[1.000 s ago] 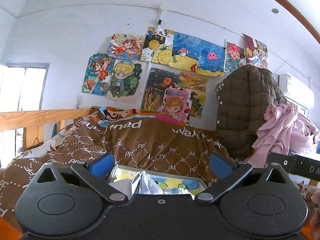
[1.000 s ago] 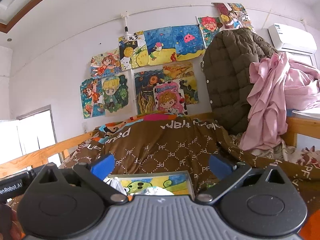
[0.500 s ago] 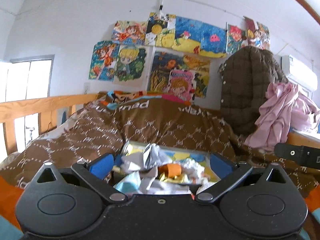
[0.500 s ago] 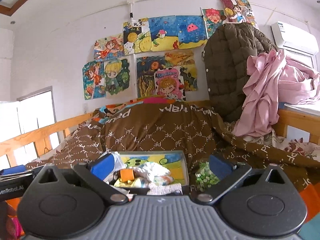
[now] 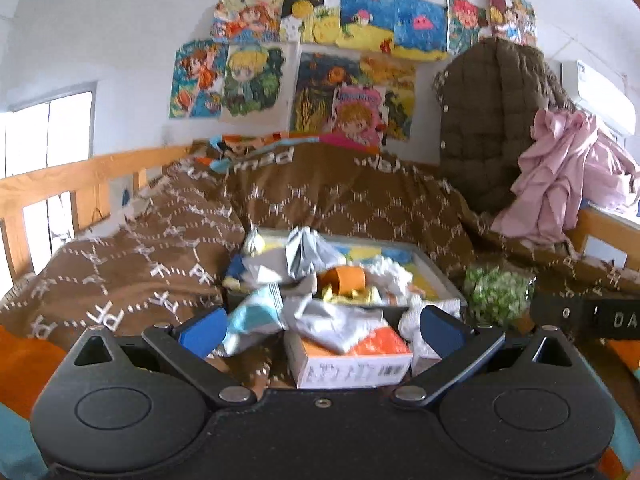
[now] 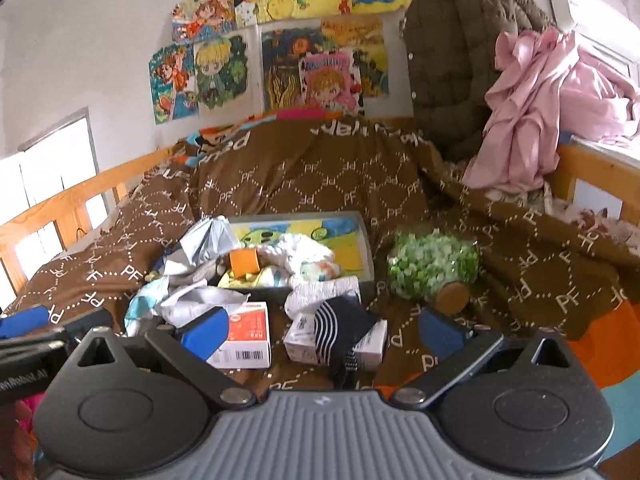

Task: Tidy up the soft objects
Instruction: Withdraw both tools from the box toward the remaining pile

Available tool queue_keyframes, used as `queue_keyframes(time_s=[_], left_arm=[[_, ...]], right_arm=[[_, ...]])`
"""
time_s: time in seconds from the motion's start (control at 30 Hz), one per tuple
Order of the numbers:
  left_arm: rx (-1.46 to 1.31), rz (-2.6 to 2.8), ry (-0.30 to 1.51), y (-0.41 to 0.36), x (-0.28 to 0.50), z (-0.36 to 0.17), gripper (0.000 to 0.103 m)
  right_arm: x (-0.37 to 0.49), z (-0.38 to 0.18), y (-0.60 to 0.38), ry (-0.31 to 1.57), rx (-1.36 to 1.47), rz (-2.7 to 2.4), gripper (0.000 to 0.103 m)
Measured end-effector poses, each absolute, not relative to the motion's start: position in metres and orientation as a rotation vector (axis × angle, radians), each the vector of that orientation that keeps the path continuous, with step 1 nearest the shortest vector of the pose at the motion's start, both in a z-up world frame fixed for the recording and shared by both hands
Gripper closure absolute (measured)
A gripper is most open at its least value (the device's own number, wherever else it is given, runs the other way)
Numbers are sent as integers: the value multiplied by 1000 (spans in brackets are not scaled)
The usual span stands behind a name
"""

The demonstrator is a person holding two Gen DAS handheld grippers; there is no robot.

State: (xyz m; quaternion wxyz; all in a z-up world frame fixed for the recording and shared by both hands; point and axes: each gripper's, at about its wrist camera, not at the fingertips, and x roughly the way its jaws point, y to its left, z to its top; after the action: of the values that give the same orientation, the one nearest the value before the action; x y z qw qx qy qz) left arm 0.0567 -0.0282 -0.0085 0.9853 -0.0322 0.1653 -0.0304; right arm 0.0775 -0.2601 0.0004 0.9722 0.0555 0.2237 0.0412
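Both views now tilted down from wall to bed: cluttered tray (image 6: pixel 366 240) revealed at 12 o'clock, striped sock (image 6: pixel 340 332) just short of it. Left gripper (image 5: pixel 320 326) and right gripper (image 6: pixel 320 330) fingers apart, empty. Sorting judged not yet begun.

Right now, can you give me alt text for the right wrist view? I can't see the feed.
The open right gripper hovers over a clutter pile on a brown quilt: an orange-and-white box, a navy striped sock draped over small white boxes, and a grey tray of crumpled items behind. A green-filled jar lies right of the tray; drawings cover the wall.
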Motion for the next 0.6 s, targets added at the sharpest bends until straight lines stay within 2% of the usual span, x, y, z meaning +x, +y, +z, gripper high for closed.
queue_keyframes(time_s=[0.47,0.6], left_arm=[[-80,-108,530,-29,94,-32,1],[-62,-150,577,-30,112,-38,1]], right_arm=[[111,-24,-261,674,138,68,0],[115,-22,-264,654,175,82,0]])
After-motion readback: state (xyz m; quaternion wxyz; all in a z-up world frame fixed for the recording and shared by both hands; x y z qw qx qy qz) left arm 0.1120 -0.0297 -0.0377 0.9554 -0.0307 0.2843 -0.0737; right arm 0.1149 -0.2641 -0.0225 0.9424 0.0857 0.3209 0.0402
